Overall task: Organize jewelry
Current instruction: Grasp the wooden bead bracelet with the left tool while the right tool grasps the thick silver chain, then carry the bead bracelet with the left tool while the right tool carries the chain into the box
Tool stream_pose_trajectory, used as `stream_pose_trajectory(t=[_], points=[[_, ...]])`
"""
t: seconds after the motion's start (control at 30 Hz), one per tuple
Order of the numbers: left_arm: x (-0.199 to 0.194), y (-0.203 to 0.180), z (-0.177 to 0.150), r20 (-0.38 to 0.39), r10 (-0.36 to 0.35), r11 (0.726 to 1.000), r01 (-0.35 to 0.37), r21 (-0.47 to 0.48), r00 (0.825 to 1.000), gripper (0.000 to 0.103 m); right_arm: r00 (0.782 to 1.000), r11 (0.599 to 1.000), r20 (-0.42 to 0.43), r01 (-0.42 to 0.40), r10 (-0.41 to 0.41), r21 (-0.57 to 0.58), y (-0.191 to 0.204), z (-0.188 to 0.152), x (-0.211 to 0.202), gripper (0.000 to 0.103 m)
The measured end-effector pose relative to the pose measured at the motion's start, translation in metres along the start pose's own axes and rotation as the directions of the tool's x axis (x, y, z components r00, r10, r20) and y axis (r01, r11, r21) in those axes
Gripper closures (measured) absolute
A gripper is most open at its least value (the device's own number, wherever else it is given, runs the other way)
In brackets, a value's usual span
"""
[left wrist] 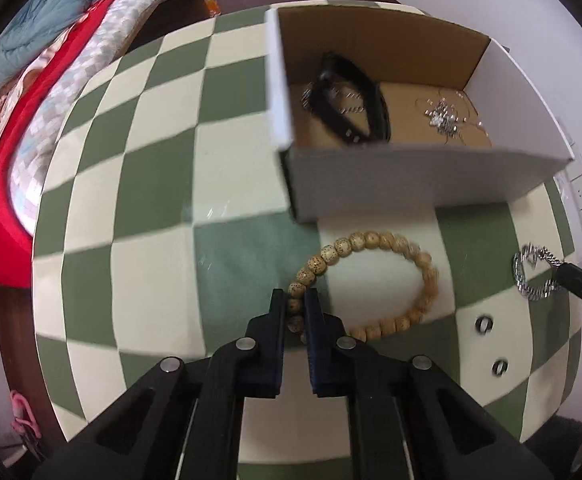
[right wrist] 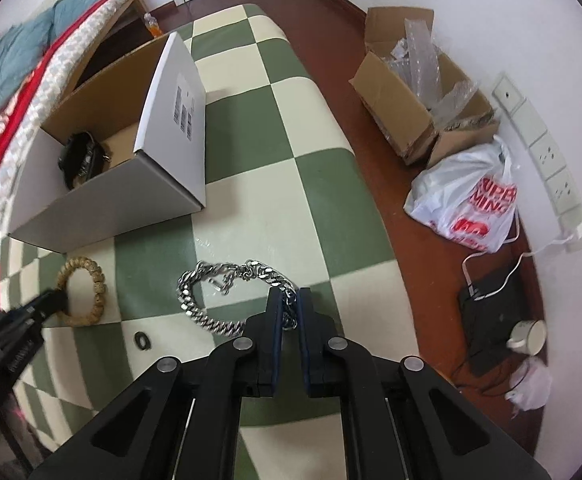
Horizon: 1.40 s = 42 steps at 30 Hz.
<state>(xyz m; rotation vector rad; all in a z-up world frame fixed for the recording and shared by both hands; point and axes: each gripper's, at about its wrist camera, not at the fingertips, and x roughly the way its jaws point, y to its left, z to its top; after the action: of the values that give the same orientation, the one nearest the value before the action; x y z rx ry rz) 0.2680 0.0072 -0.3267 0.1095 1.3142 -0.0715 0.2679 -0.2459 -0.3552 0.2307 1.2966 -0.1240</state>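
Note:
A wooden bead bracelet lies on the green-and-cream checked table in front of the white cardboard box. My left gripper is shut on the bracelet's left beads. It also shows in the right wrist view, with the left gripper on it. A silver chain bracelet lies to its right; my right gripper is shut on its right end. The chain shows at the right edge of the left wrist view. The box holds a black strap bracelet and a silver necklace.
Two small dark rings lie on the table near the chain; one ring shows in the right wrist view. A bed with a red cover is to the left. On the floor at right are an open carton, a plastic bag and a mug.

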Motion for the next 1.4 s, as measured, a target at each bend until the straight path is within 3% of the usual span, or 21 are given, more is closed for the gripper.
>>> stream_pose_trajectory(t=[0.13, 0.17, 0.23, 0.27, 0.3, 0.4, 0.5, 0.97, 1.23, 1.4], points=[[-0.004, 0.012, -0.019, -0.005, 0.005, 1.0, -0.005, -0.028, 1.0, 0.096, 0.999, 1.0, -0.037, -0.01, 0.01, -0.01, 0.0, -0.006, 0.002, 0.093], [-0.005, 0.014, -0.022, -0.006, 0.005, 0.999, -0.005, -0.036, 1.0, 0.096, 0.999, 1.0, -0.036, 0.011, -0.012, -0.015, 0.001, -0.006, 0.002, 0.089], [-0.006, 0.016, -0.025, -0.009, 0.004, 0.999, -0.004, -0.045, 1.0, 0.096, 0.998, 0.999, -0.036, 0.043, -0.044, -0.025, 0.004, -0.006, 0.002, 0.069], [-0.006, 0.016, -0.026, -0.01, 0.004, 0.999, -0.004, -0.047, 1.0, 0.096, 0.998, 0.998, -0.035, 0.048, -0.05, -0.04, 0.008, -0.006, 0.002, 0.068], [-0.006, 0.016, -0.026, -0.01, 0.006, 0.999, -0.006, -0.047, 1.0, 0.096, 0.997, 0.996, -0.03, 0.065, -0.067, -0.055, 0.011, -0.007, 0.002, 0.069], [-0.009, 0.018, -0.026, -0.004, 0.011, 0.999, -0.011, -0.052, 1.0, 0.096, 0.997, 0.993, -0.02, 0.074, -0.077, -0.093, 0.022, -0.008, 0.003, 0.096], [-0.018, 0.018, -0.026, 0.016, 0.006, 0.998, -0.006, -0.056, 1.0, 0.096, 0.999, 0.994, -0.005, 0.053, -0.054, -0.097, 0.028, -0.011, -0.002, 0.1], [-0.106, 0.011, -0.016, 0.155, -0.061, 0.998, 0.065, -0.021, 0.986, 0.097, 0.982, 0.992, 0.153, -0.1, 0.11, -0.076, 0.045, -0.004, -0.098, 0.1], [-0.144, 0.017, 0.007, 0.213, -0.096, 0.994, 0.106, -0.036, 0.972, 0.097, 0.962, 0.984, 0.215, -0.151, 0.168, -0.093, 0.049, 0.013, -0.145, 0.1], [-0.146, 0.018, 0.037, 0.2, -0.099, 0.992, 0.112, -0.055, 0.975, 0.097, 0.953, 0.979, 0.24, -0.158, 0.185, -0.128, 0.065, 0.035, -0.164, 0.1]])
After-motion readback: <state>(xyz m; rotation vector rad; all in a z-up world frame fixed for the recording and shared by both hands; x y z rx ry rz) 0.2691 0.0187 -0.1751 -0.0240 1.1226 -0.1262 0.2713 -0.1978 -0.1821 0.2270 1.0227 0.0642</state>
